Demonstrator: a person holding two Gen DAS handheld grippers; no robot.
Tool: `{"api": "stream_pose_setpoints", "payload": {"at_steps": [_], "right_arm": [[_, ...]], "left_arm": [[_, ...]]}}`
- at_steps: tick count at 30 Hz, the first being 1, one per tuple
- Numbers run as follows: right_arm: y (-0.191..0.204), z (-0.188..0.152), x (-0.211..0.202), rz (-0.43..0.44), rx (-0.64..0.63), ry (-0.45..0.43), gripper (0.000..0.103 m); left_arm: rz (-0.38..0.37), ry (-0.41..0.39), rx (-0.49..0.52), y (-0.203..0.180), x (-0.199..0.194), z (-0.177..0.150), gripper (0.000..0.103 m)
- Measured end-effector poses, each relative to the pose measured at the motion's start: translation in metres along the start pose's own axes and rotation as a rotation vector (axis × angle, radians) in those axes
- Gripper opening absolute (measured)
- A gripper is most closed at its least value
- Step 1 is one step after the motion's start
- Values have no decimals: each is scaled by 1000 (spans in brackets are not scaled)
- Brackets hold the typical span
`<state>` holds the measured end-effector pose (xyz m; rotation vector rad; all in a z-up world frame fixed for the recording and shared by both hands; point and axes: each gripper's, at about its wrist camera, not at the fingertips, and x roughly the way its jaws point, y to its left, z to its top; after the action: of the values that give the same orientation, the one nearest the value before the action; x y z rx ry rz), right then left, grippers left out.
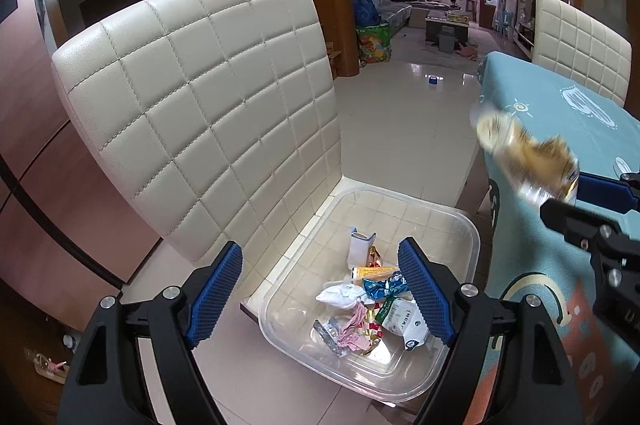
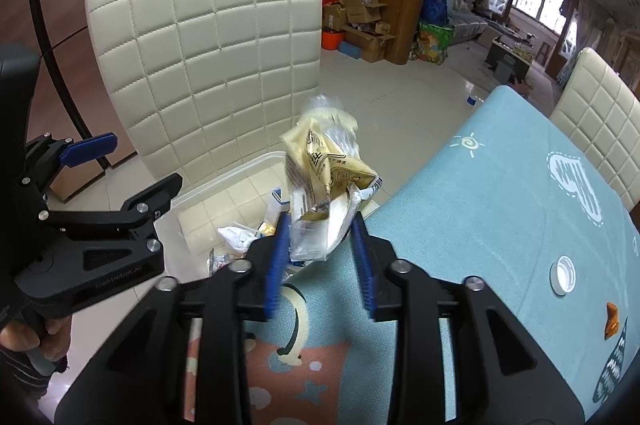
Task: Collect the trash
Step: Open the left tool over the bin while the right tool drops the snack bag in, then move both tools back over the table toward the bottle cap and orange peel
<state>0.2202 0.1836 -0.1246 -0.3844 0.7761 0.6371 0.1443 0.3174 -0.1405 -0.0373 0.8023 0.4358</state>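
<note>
My right gripper (image 2: 320, 225) is shut on a crumpled yellow and clear snack wrapper (image 2: 324, 173), held over the table's left edge near the bin. The wrapper also shows blurred in the left wrist view (image 1: 524, 157), in front of the right gripper (image 1: 568, 201). A clear plastic bin (image 1: 460, 305) sits on the white chair seat and holds several wrappers and scraps (image 1: 372, 301). My left gripper (image 1: 320, 269) is open and empty above the bin's near left side. It also shows in the right wrist view (image 2: 132, 165).
The quilted white chair back (image 1: 208, 97) rises behind the bin. The table with a blue cartoon cloth (image 2: 500, 209) carries a white bottle cap (image 2: 562, 275) and an orange scrap (image 2: 612, 319). A second white chair (image 2: 596, 113) stands beyond the table.
</note>
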Motion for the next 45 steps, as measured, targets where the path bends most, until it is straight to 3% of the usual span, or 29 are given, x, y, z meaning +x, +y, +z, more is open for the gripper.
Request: {"api": "stream_pose_setpoints", "payload": {"at_steps": [2, 10, 18, 24, 34, 45], "right_arm": [[-2, -1, -9, -25, 17, -51, 78], [-20, -2, -34, -47, 59, -81, 78], [-34, -18, -67, -77, 89, -116, 78], [-63, -39, -100, -139, 131, -150, 80], [-157, -94, -136, -263, 299, -138, 80], [-235, -135, -140, -316, 397, -98, 80]], "left_arm": [[-10, 3, -17, 3, -1, 1, 78], [-16, -19, -35, 8, -20, 5, 78], [-48, -57, 22, -22, -52, 6, 78], [-105, -101, 101, -64, -79, 12, 78], [-212, -161, 269, -170, -115, 17, 78], [-287, -138, 358, -256, -109, 29, 78]]}}
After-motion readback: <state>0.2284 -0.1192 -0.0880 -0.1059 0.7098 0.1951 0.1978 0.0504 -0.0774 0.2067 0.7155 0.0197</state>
